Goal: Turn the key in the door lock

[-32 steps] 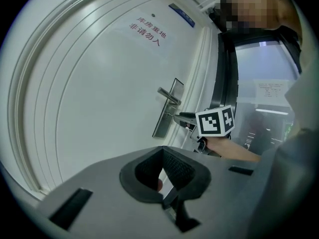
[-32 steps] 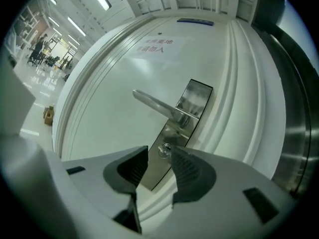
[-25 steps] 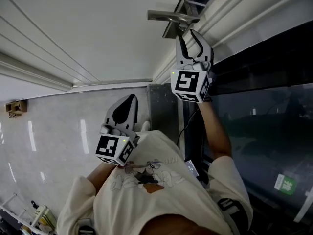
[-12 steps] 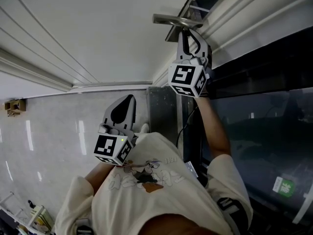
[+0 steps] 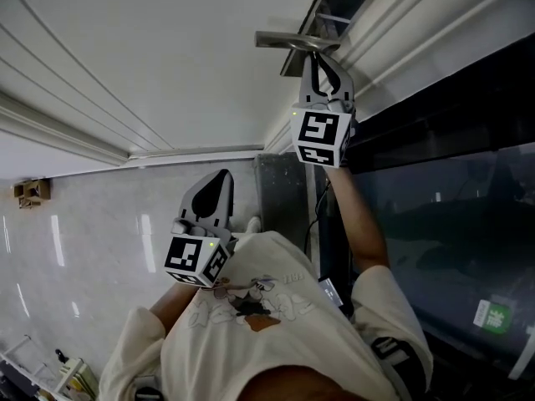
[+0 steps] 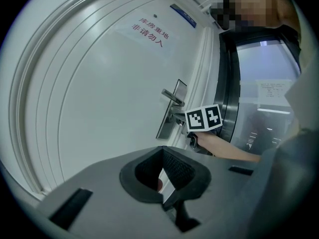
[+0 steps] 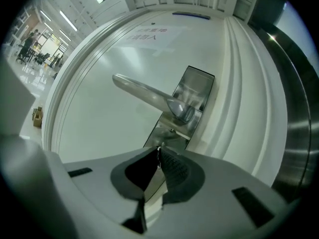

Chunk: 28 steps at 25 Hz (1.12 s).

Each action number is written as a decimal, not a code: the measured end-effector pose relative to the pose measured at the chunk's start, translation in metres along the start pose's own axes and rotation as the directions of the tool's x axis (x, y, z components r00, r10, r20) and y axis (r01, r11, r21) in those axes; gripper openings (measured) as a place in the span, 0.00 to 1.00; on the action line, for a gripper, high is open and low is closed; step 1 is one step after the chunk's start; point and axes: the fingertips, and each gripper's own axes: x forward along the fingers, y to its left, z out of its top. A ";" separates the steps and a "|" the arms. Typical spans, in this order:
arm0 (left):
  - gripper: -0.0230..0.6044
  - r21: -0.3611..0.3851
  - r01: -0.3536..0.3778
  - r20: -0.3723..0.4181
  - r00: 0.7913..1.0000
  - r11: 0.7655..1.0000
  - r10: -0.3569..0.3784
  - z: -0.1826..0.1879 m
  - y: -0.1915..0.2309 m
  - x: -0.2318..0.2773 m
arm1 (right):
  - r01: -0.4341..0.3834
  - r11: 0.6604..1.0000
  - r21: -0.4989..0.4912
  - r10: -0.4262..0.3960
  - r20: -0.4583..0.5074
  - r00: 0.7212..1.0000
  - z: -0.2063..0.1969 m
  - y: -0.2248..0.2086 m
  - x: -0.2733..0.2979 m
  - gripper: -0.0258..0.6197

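Note:
The white door (image 5: 167, 48) carries a metal lever handle (image 5: 288, 40) on a steel lock plate (image 7: 192, 96). My right gripper (image 5: 322, 57) reaches up just under the handle, against the plate's lower part (image 7: 167, 133). Its jaws are closing, and the tips (image 7: 158, 152) pinch a thin sliver, the key (image 7: 159, 149), which is mostly hidden by the pads. From the left gripper view the right gripper (image 6: 180, 118) sits at the plate under the handle (image 6: 170, 96). My left gripper (image 5: 219, 178) hangs lower, away from the door, shut and empty (image 6: 162, 151).
A dark glass panel (image 5: 443, 215) in a metal frame runs along the right of the door. The tiled floor (image 5: 84, 241) has a small brown object (image 5: 31, 190) at the left. Red lettering (image 6: 148, 32) marks the door high up.
The right gripper's jaws went from wide open to nearly together beneath the handle, and the gripper rolled a little. The left gripper stayed put.

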 end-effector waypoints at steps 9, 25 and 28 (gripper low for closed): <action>0.05 0.006 -0.017 -0.007 1.000 1.000 0.017 -0.005 -0.003 -0.008 | -0.001 0.969 0.248 -0.003 0.018 1.000 -0.003 -0.005 -0.001 0.08; 0.05 0.028 -0.065 -0.014 0.998 0.998 0.065 -0.010 -0.008 -0.024 | -0.016 0.797 0.603 -0.024 0.058 0.998 -0.010 -0.011 -0.001 0.07; 0.05 0.033 -0.059 -0.015 0.998 0.998 0.060 -0.011 -0.010 -0.025 | -0.039 0.653 0.757 -0.018 0.067 0.998 -0.012 -0.012 0.001 0.07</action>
